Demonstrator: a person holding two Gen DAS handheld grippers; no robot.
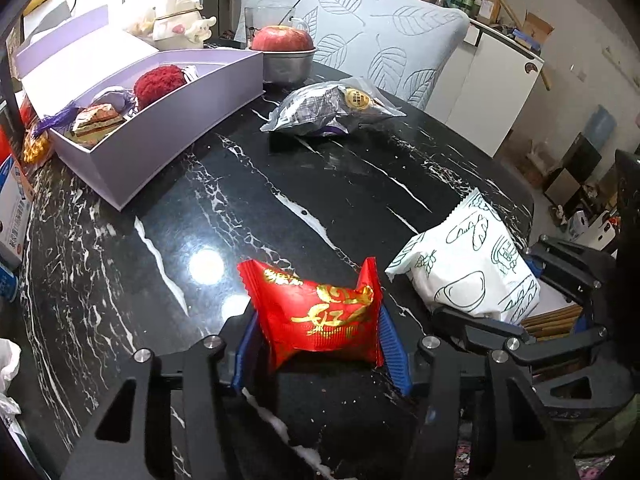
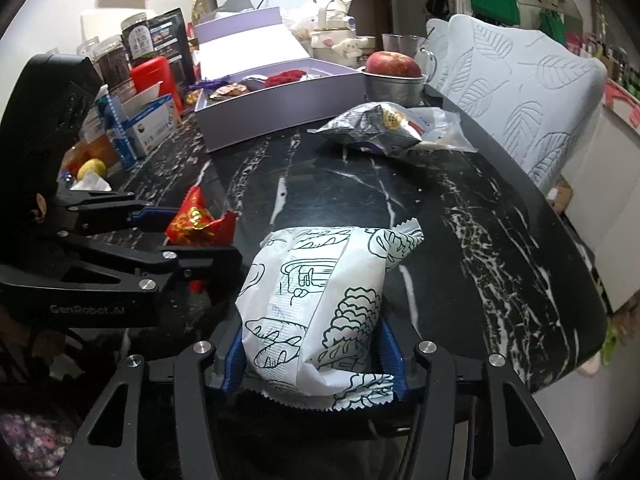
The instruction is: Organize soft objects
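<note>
My left gripper is shut on a red snack packet with gold print, held just above the black marble table. My right gripper is shut on a white bread packet with green line drawings. Each gripper shows in the other view: the right one with the white packet at the right, the left one with the red packet at the left. A lilac open box at the far left holds a red fluffy ball and small sachets. A silver-grey packet lies beyond.
A metal bowl with a red apple stands behind the box, next to a white teapot. A leaf-patterned chair back is behind the table. Boxes and jars crowd the table's left side.
</note>
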